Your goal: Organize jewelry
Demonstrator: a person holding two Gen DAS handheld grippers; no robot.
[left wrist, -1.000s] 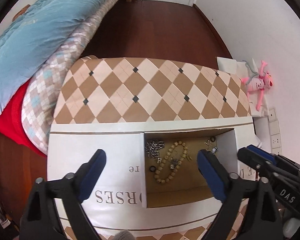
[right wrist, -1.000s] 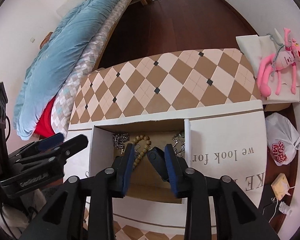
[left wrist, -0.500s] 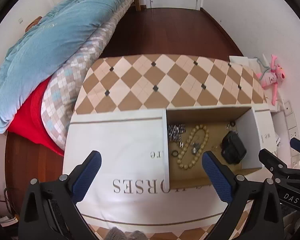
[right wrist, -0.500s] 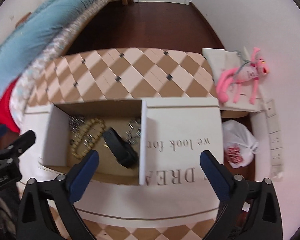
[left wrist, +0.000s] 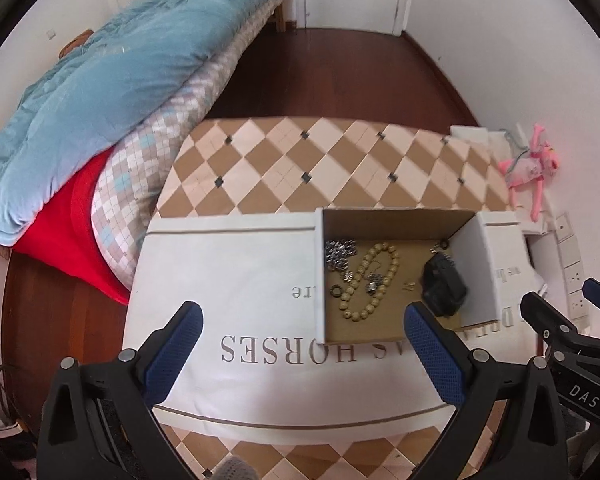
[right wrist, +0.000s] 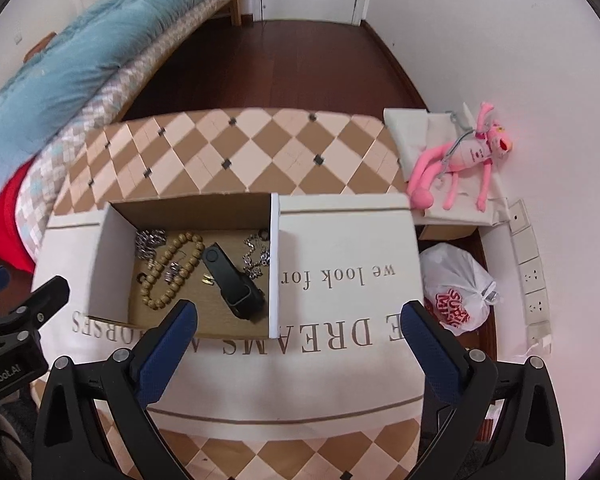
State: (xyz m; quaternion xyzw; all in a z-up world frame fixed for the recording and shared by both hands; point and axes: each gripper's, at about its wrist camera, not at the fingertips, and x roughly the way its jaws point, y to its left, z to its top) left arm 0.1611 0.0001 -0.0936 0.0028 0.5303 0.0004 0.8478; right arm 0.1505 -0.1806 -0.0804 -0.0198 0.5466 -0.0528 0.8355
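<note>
Both grippers, left [left wrist: 302,342] and right [right wrist: 298,340], hover with jaws wide and empty above the box [right wrist: 340,360]. The jewelry, beads [right wrist: 172,268] and black band [right wrist: 234,282], lies inside; I'd close the flaps gently.

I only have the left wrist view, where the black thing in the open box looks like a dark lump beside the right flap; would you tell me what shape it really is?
Observer: In the right wrist view the black band is a long flat strap. It lies diagonally on the floor of the box, beside the bead bracelet.
Operator: Thank you. Is anything lying beyond it, towards the flap?
Observer: Yes, a silver chain lies between the black band and the white flap.
Operator: And is the right gripper carrying anything?
Observer: No, the right gripper is open, with nothing between its pads.
</note>
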